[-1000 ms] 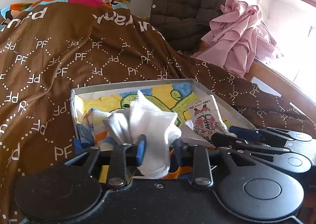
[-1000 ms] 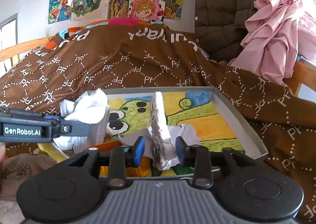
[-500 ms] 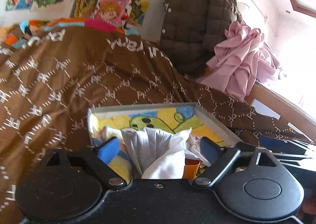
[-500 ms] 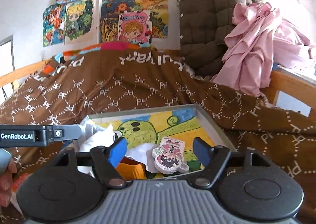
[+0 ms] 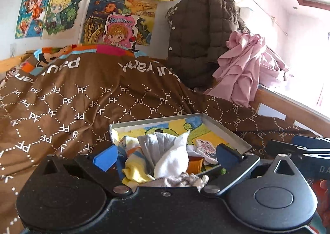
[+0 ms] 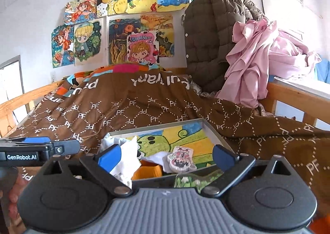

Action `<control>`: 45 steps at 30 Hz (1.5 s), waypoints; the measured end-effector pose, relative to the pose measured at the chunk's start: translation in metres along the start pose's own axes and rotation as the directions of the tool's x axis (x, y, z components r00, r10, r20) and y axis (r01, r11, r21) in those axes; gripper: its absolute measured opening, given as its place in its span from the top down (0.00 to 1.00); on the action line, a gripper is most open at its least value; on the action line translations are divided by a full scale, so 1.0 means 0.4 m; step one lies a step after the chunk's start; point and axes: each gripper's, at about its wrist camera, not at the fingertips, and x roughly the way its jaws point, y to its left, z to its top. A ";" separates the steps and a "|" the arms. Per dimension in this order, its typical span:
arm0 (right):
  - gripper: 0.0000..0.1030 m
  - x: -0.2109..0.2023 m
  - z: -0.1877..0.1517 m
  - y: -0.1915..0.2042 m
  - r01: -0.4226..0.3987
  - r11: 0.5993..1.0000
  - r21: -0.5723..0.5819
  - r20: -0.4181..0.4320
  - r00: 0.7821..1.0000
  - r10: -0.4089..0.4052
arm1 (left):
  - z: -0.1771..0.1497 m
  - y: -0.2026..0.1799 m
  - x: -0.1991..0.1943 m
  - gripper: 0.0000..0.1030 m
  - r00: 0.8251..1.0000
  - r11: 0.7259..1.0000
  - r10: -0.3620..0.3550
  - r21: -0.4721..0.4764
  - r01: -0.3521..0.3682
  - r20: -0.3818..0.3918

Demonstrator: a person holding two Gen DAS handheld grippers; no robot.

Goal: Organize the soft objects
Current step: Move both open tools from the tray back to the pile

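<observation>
A shallow grey tray with a green cartoon drawing on its floor lies on the brown bedspread. In it sit a bunched white and grey sock, a yellow striped sock, an orange item and a flat cartoon pad. My left gripper hangs open just short of the pile, holding nothing. My right gripper is open too, in front of the cartoon pad, the white sock and the tray.
The brown "PF" bedspread covers the bed. A dark quilted jacket and pink cloth hang at the back right over a wooden bed rail. A green patterned item lies under the right gripper. Drawings cover the wall.
Both grippers went from shut to open: the left let go of the white sock, the right let go of the cartoon pad, which now lies flat. Both pulled back and tilted up.
</observation>
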 end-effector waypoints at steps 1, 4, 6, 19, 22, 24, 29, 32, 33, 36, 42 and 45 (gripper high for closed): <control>0.04 -0.014 -0.004 0.001 -0.001 1.000 0.002 0.001 1.000 0.001 | -0.003 -0.006 -0.012 0.01 1.000 1.000 0.003 0.005 -0.003 0.001; 0.02 -0.064 -0.020 0.004 -0.001 1.000 0.004 0.007 1.000 0.001 | -0.013 -0.021 -0.049 0.01 1.000 1.000 0.011 0.005 -0.011 -0.004; 0.02 -0.094 -0.031 0.004 0.004 1.000 0.007 0.008 1.000 -0.004 | -0.023 -0.028 -0.076 0.01 1.000 1.000 0.017 0.005 -0.017 -0.010; 0.00 -0.294 -0.113 0.018 0.049 0.999 0.003 -0.011 0.999 -0.049 | -0.117 -0.094 -0.281 0.01 0.996 0.997 0.075 -0.011 -0.075 0.051; 0.00 -0.333 -0.122 0.026 0.060 0.998 -0.003 0.003 0.998 -0.060 | -0.132 -0.114 -0.321 0.01 0.994 0.997 0.079 0.009 -0.080 0.076; 0.00 -0.355 -0.125 0.029 0.058 0.998 0.003 0.012 0.998 -0.058 | -0.143 -0.120 -0.340 0.01 0.994 0.996 0.083 0.007 -0.084 0.075; 0.00 -0.384 -0.136 0.030 0.057 0.998 0.014 0.000 0.998 -0.057 | -0.170 -0.124 -0.370 0.01 0.994 0.995 0.104 0.008 -0.104 0.029; 0.00 -0.389 -0.140 0.039 0.049 0.999 0.024 -0.022 0.999 -0.049 | -0.173 -0.128 -0.384 0.01 0.993 0.993 0.116 0.020 -0.116 0.003; 0.00 -0.390 -0.141 0.044 0.048 0.999 0.018 -0.026 0.999 -0.047 | -0.176 -0.129 -0.390 0.01 0.993 0.993 0.120 0.023 -0.120 0.000; 0.00 -0.388 -0.154 0.056 0.040 0.999 -0.004 -0.057 0.998 -0.040 | -0.189 -0.125 -0.400 0.01 0.988 0.988 0.153 0.028 -0.152 -0.011; 0.00 -0.400 -0.163 0.078 0.019 1.000 -0.013 -0.073 0.997 -0.020 | -0.187 -0.112 -0.406 0.01 0.980 0.980 0.197 0.014 -0.197 -0.034; 0.00 -0.396 -0.164 0.089 0.014 1.000 -0.022 -0.086 0.996 -0.016 | -0.183 -0.116 -0.407 0.01 0.977 0.978 0.206 0.016 -0.206 -0.050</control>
